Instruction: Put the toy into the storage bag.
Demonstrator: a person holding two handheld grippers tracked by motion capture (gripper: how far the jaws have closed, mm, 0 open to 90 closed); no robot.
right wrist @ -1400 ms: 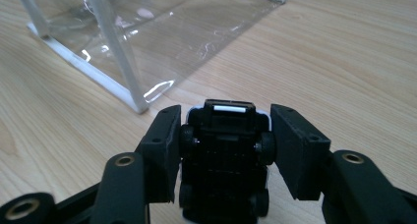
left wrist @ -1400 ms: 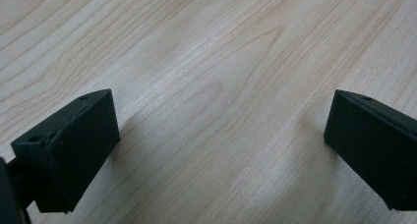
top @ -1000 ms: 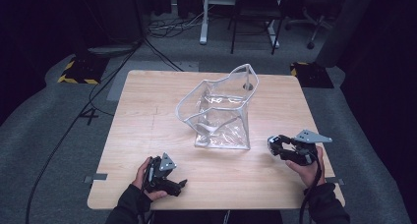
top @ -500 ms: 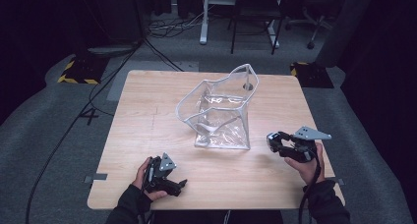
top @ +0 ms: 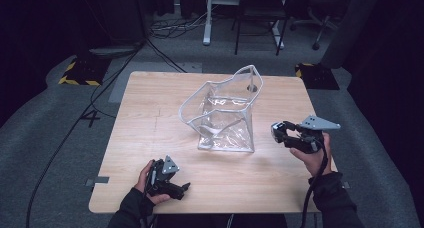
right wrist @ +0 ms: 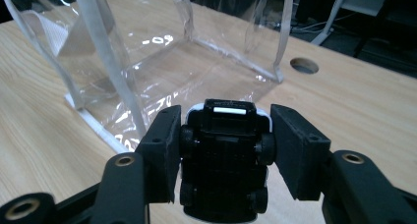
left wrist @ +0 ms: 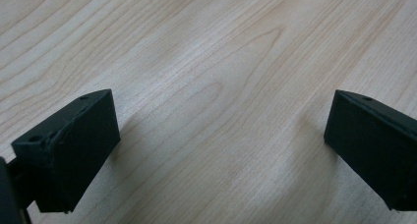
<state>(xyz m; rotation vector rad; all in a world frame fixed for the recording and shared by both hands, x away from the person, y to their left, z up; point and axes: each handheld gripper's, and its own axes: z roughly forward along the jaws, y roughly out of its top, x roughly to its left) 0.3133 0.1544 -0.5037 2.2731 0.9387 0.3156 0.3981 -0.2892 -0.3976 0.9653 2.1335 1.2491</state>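
while the right gripper [right wrist: 223, 150] clamps the toy car [right wrist: 223, 160] (left gripper [left wrist: 216, 150] open, idle), it should rise above the clear bag [top: 222, 115] rim before release.

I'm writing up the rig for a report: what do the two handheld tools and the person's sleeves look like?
Both are black two-jaw tools. The left tool has blocky matte jaws and a small grey three-cornered plate on top. The right tool carries a larger grey plate and trails a black cable. The sleeves are dark.
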